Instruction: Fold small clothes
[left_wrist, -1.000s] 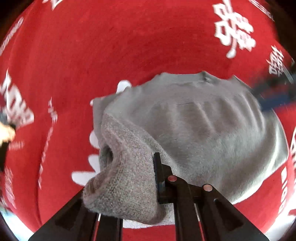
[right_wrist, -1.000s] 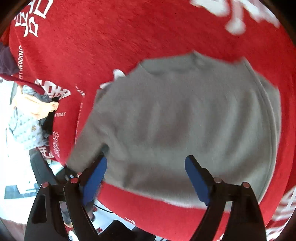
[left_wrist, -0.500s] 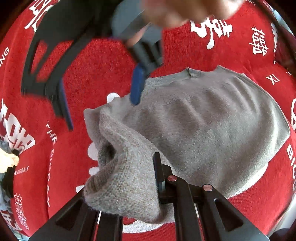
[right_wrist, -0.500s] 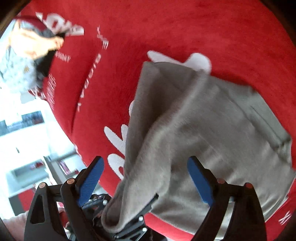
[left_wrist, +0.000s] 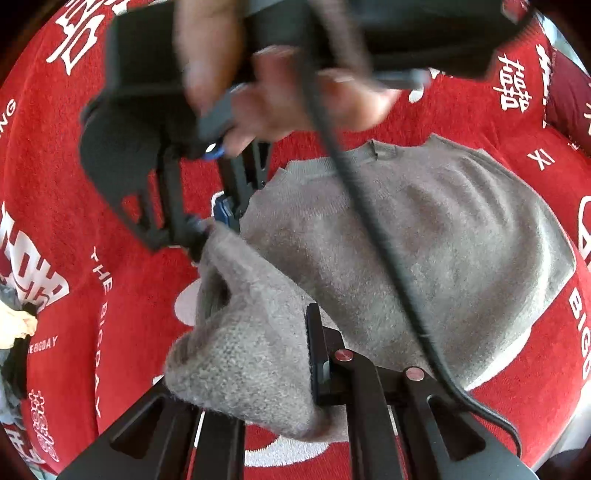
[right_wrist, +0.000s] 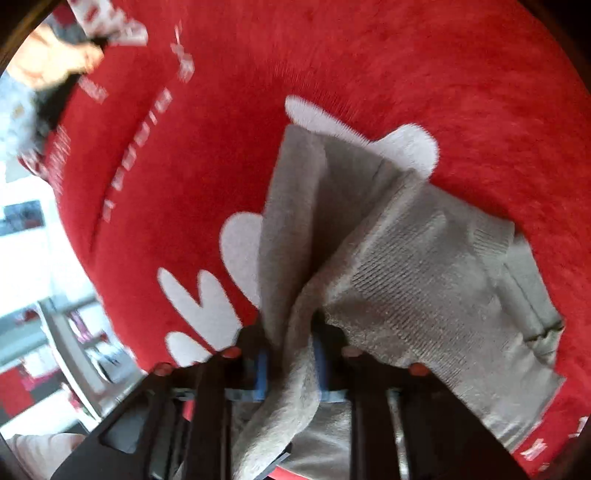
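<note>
The small grey knitted sweater (left_wrist: 424, 251) lies on a red plush cloth with white printed lettering (left_wrist: 122, 229), its ribbed neckline at the far edge and its body spread flat toward the right of the left wrist view. The left gripper (left_wrist: 258, 369), black with two fingers, enters from the bottom of that view; its jaws are clamped on a bunched, rolled edge of the sweater, which is lifted off the cloth and sags open like a tube on the left. The right gripper (left_wrist: 212, 225), black with blue pads, reaches down from the upper left of the same view, carried by a bare hand (left_wrist: 280, 99) wrapped around its handle; a black cable (left_wrist: 373, 221) trails from it diagonally across the sweater. Its jaws are closed on the far end of the same raised fold.

The right wrist view shows that grip from behind: the right gripper (right_wrist: 290, 365) has its blue pads (right_wrist: 262, 373) pressed onto a narrow pleat of the grey knit (right_wrist: 406, 266), which passes between them and hangs below. From there the fabric fans upward and to the right, with the ribbed neckline at the right edge. Only this view shows white petal-shaped prints (right_wrist: 199, 306) on the red cloth beside the fold and, at the far left beyond the cloth's edge, a bright blurred room. Only the left wrist view shows the hand, the cable and the flat spread of the sweater's body.
</note>
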